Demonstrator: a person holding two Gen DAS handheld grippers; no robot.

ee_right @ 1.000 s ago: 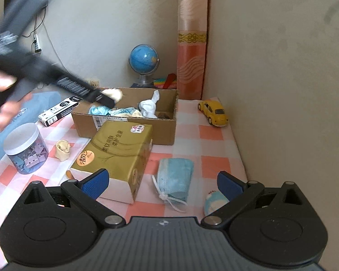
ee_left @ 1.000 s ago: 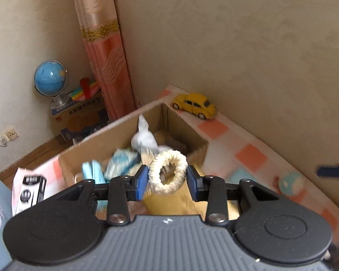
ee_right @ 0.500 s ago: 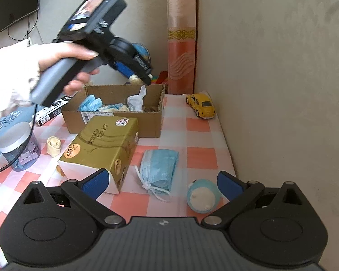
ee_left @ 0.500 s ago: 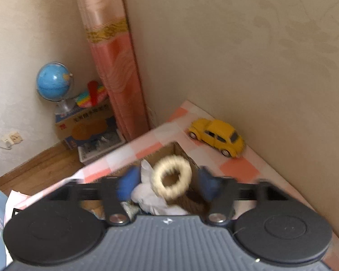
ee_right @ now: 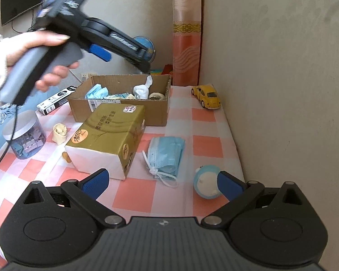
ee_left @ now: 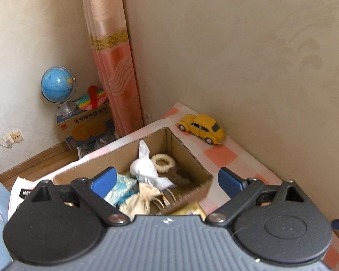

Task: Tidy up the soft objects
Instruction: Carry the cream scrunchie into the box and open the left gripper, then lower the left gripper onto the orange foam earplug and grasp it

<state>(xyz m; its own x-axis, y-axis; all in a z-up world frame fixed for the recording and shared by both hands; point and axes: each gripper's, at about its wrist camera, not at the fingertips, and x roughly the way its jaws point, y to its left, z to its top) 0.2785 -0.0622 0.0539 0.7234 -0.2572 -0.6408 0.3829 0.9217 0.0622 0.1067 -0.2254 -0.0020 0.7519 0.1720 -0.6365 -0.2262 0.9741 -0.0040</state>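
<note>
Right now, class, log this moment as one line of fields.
left gripper: open, above cardboard box | cream scrunchie: in box | right gripper: open, empty | face mask: on table

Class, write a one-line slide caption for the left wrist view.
Open left gripper hovers above the cardboard box where a cream scrunchie lies beside a white cloth.

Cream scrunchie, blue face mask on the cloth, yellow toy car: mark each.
cream scrunchie (ee_left: 163, 162), left wrist view, on its fluffy ring
blue face mask (ee_right: 166, 153), right wrist view, on its pleated middle
yellow toy car (ee_right: 207, 94), right wrist view, on its roof
</note>
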